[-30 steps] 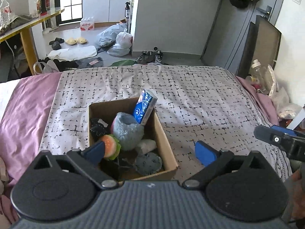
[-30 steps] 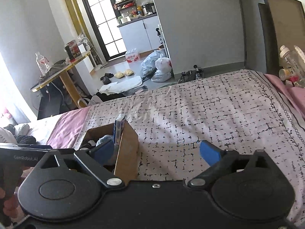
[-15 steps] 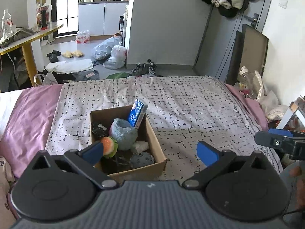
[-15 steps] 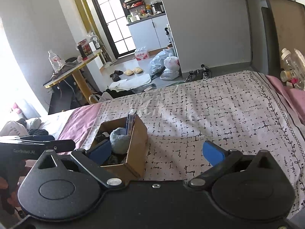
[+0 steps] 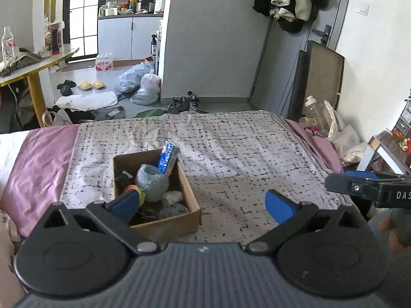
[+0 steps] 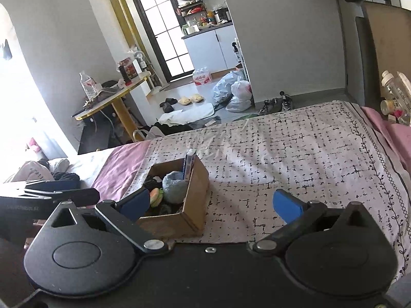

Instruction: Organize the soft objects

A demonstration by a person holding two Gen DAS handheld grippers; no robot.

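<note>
Apparently the sorting is nearly done: the soft objects (image 5: pixel 151 187) sit packed in the cardboard box (image 5: pixel 167 224), just ahead of the left gripper (image 5: pixel 203 202) and ahead-left of the right gripper (image 6: pixel 210 204). Both claws gape wide, empty; the bedspread (image 5: pixel 231 148) beyond carries nothing loose.

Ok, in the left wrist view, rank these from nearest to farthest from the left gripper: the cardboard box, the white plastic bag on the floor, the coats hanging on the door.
1. cardboard box, on the bed just ahead of the left gripper, toward its left finger.
2. white plastic bag, on the floor beyond the bed's far edge, left of centre.
3. coats, hanging high on the door at the back right.
</note>
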